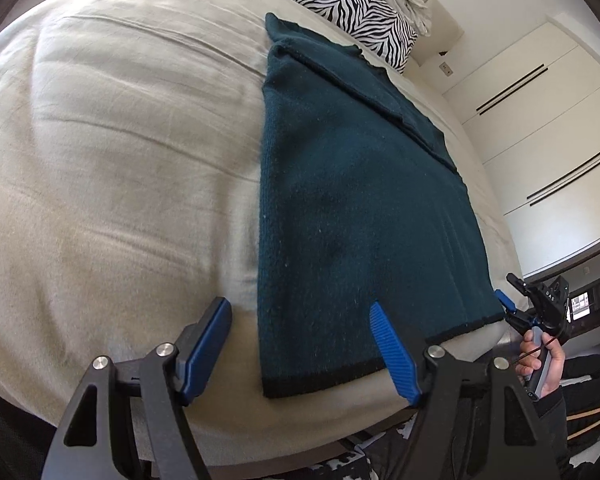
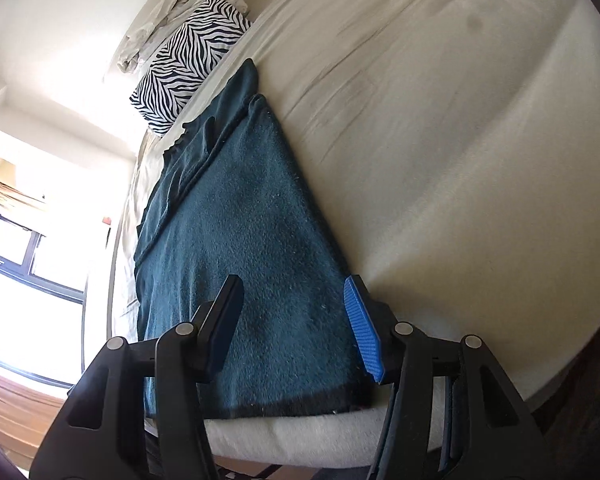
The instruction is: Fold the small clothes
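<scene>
Wide bare bed sheet (image 1: 120, 140) left of the teal sweater (image 1: 352, 208) gives open passage w/ nothing on it, while the far end is blocked by a zebra pillow (image 1: 356, 4) & crumpled white cloth (image 2: 168, 12) behind it.

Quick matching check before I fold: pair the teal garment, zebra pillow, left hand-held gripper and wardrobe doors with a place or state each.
1. teal garment
2. zebra pillow
3. left hand-held gripper
4. wardrobe doors

A. open, at the near hem corner
B. beyond the bed's far side
C. past the garment's far end
D. flat on the bed, sleeve folded over

Pairs: 1-D, 2-C, 3-A, 4-B
</scene>
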`<action>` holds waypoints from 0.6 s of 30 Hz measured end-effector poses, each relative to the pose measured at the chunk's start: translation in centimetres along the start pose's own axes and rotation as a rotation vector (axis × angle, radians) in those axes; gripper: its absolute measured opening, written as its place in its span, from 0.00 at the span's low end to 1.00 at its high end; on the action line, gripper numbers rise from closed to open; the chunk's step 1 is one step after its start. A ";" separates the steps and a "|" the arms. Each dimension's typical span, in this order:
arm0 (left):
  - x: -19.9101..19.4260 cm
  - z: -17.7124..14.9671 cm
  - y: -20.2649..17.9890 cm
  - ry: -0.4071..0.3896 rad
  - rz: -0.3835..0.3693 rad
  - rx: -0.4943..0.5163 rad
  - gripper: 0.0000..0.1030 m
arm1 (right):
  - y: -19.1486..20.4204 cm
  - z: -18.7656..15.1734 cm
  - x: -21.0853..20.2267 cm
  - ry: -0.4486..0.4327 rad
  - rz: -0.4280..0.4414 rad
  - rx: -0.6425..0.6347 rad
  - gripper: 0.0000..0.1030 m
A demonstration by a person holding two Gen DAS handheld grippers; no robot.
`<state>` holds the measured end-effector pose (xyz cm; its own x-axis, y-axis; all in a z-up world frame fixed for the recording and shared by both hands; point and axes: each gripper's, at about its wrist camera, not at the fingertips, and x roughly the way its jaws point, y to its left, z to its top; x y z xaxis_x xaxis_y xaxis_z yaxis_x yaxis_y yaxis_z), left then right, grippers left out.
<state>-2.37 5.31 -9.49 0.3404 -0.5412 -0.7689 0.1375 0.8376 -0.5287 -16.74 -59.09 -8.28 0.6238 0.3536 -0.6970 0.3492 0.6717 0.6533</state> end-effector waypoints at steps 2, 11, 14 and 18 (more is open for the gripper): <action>0.2 -0.4 0.0 0.017 -0.015 -0.006 0.71 | -0.5 -0.6 -1.0 -0.007 -0.004 0.002 0.51; 1.3 0.2 0.1 0.066 0.016 -0.018 0.37 | -2.5 -1.1 -2.9 0.034 -0.050 0.030 0.50; 1.5 0.2 -0.1 0.083 0.014 -0.009 0.33 | -1.8 -1.4 -2.1 0.080 -0.070 0.006 0.50; 2.2 0.4 -0.5 0.116 -0.004 -0.002 0.34 | -1.2 -2.0 -1.3 0.123 -0.081 -0.007 0.48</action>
<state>-1.34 3.68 -10.76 0.2304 -0.5495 -0.8031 0.1366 0.8354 -0.5324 -19.36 -59.03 -8.79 0.5034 0.3752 -0.7784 0.3896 0.7055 0.5920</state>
